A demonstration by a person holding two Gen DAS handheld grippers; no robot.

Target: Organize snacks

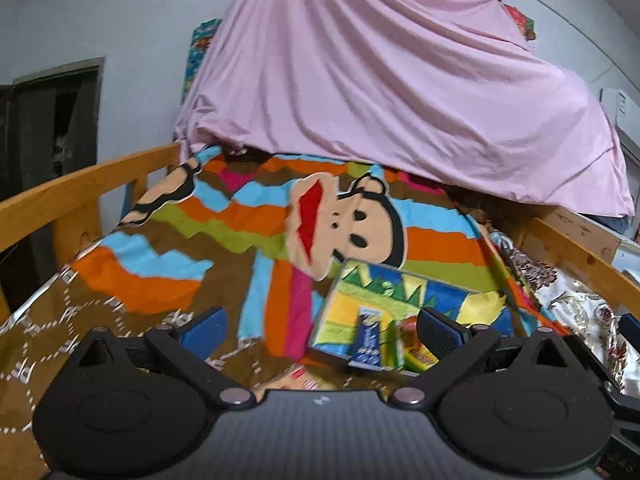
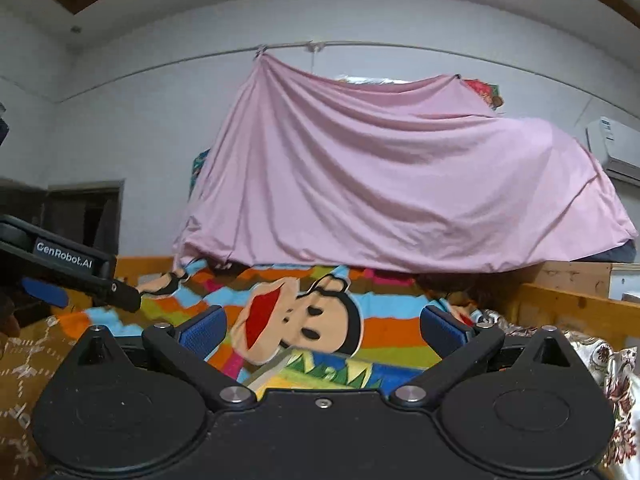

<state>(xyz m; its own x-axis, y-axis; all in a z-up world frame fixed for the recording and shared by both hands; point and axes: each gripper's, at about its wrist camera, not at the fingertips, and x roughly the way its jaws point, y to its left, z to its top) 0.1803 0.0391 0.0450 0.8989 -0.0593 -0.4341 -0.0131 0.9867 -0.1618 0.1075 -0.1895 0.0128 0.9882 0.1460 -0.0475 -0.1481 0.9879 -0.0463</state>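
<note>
A colourful patterned box [image 1: 404, 300] lies on the bed, with several snack packs in it: a dark blue pack [image 1: 367, 340], a green one [image 1: 394, 344] and a yellow-red one [image 1: 418, 350]. Another snack pack [image 1: 298, 378] lies on the blanket just in front of the box, partly hidden by my left gripper's body. My left gripper [image 1: 320, 330] is open and empty, above the box's near left side. My right gripper [image 2: 322, 330] is open and empty, with the box's far edge [image 2: 320, 372] just below it. The left gripper also shows in the right wrist view [image 2: 76, 276].
A striped cartoon-monkey blanket [image 1: 224, 240] covers the bed. Wooden rails run along the left [image 1: 80, 184] and right [image 1: 576, 252]. A pink sheet [image 1: 380, 92] hangs over the far end. A floral cloth [image 1: 576, 312] lies at the right. An air conditioner [image 2: 612, 148] is on the wall.
</note>
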